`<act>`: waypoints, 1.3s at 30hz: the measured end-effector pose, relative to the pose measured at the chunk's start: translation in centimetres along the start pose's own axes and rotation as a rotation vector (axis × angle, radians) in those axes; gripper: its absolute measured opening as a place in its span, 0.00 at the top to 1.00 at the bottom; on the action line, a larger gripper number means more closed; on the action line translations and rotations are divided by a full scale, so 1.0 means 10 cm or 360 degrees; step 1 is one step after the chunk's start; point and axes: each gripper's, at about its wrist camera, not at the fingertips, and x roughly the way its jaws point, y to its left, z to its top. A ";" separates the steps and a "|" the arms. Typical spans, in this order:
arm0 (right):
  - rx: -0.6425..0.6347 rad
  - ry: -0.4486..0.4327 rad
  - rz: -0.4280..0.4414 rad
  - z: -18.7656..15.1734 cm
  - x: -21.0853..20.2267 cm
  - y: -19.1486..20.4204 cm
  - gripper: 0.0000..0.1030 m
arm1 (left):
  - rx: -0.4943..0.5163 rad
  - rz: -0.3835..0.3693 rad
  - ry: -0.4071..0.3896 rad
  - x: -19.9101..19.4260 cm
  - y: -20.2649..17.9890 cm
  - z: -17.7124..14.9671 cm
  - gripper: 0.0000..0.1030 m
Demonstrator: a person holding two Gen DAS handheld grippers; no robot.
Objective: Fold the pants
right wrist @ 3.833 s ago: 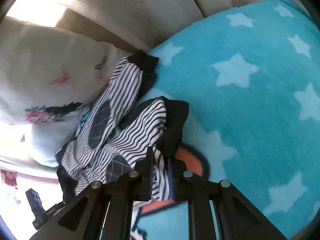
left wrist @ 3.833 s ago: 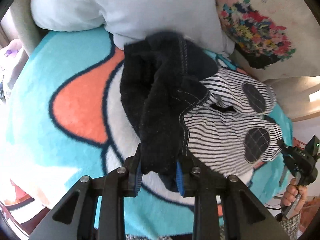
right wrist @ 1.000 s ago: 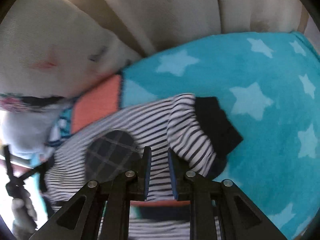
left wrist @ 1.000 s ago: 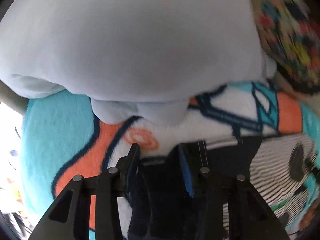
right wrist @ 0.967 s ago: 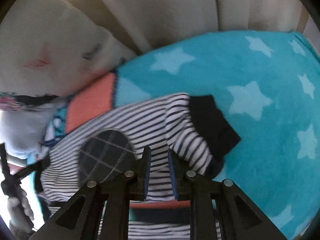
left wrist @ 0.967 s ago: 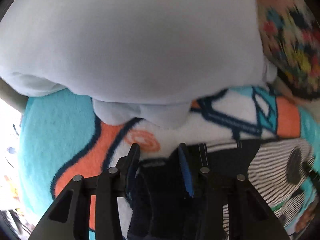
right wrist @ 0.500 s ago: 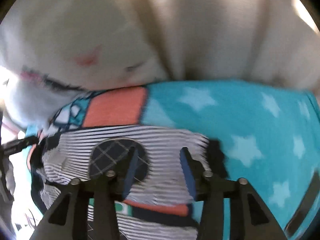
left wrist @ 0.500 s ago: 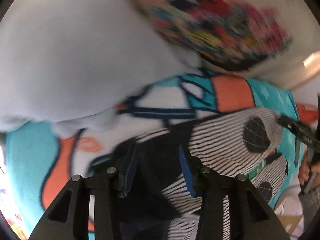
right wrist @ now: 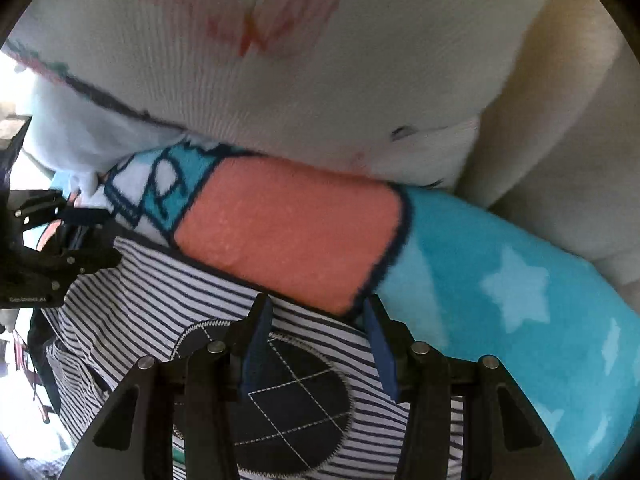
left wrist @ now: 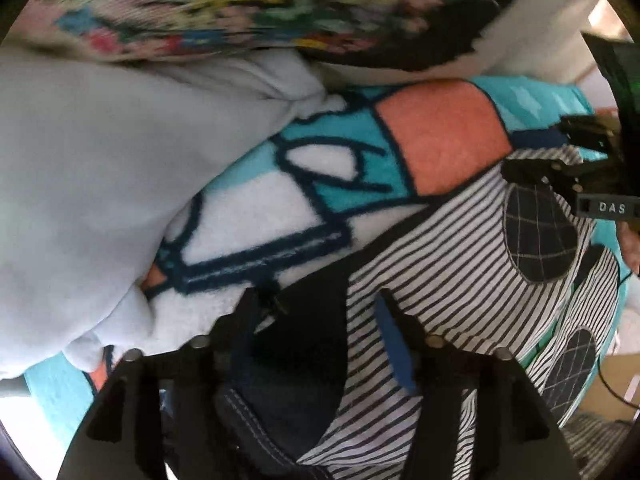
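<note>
**Both grippers let go, pants flat on blanket**

Since a sec ago both grippers have swung sideways over the pants and lost their grip: L gripper point(left wrist: 316, 312) had the dark waistband pinched, R gripper point(right wrist: 316, 320) had striped leg cloth. Now L jaws are opening, wide apart, pads not pressing; black waistband point(left wrist: 288, 384) and striped cloth lie below the gap. R jaws apart too, hovering above the pants w/ nothing clamped.

Striped pants point(left wrist: 452, 280) lie spread on the cartoon fleece blanket point(right wrist: 500, 280), just below its orange patch point(right wrist: 288, 228). Waistband end sits left of the orange patch in L view, legs run right. Dark quilted knee patch point(right wrist: 296, 396) lies right under R gripper. Second knee patch point(left wrist: 572, 364) is on the other leg, farther from the orange patch.

Grey-white pillow point(left wrist: 100, 168) and floral cushion point(left wrist: 248, 4) press on the blanket's far edge, beyond the orange patch. Pics blurred.
</note>
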 end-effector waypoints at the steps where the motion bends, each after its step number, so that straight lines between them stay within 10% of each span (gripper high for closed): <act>1: -0.0015 -0.0005 0.0001 -0.01 0.01 0.02 0.48 | 0.0019 0.0025 0.0003 0.01 -0.04 0.00 0.40; 3: -0.0035 -0.0011 0.0004 -0.02 0.00 0.03 0.48 | 0.0025 0.0061 0.0012 0.03 -0.07 0.02 0.42; 5: -0.0042 0.0002 0.0017 -0.05 -0.02 0.05 0.54 | 0.0022 0.0081 0.0001 0.03 -0.16 0.05 0.66; 7: -0.0039 0.0017 0.0016 -0.10 -0.04 0.08 0.86 | 0.0054 0.0097 0.0001 0.00 -0.24 0.06 0.90; 23: 0.0210 -0.0195 0.0083 -0.76 -0.99 0.35 0.95 | -0.0052 -0.0091 -0.0376 -0.95 -0.59 -0.80 0.91; 39: 0.0612 0.0034 0.0164 -2.18 -0.78 0.55 0.94 | -0.0108 -0.0256 -0.0129 -0.54 -0.84 -1.90 0.91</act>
